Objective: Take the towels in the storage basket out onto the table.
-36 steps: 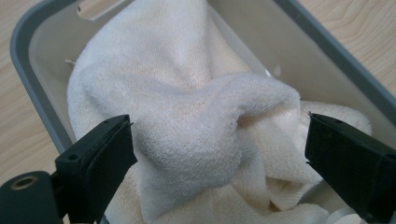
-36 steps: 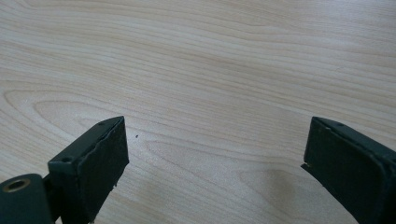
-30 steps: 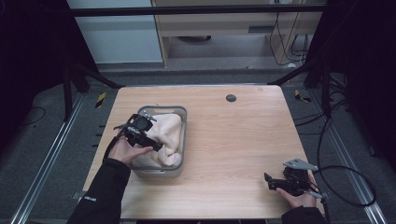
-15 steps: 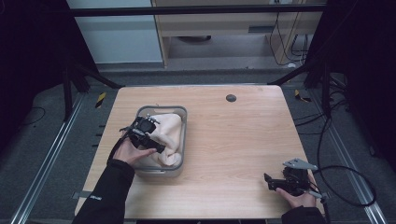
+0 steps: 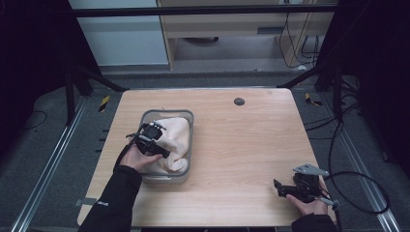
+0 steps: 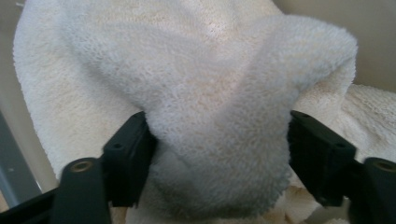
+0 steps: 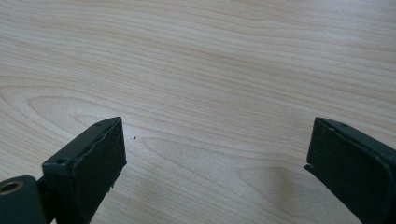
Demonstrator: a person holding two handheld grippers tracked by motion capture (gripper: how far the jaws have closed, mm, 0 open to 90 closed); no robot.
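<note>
The left gripper [image 5: 162,151] has come down into the towel [image 5: 174,140] in the tub [image 5: 189,145]; its jaws have just been closing, and now pinch a fold.

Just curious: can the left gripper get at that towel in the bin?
Likely yes: the left gripper is down in the bin, jaws just closing around a fold of the towel, nothing between.

Light wooden table [image 5: 232,145] with 1 grey bin [image 5: 189,145] and 1 small dark disc [image 5: 239,101], perhaps a grommet.
</note>
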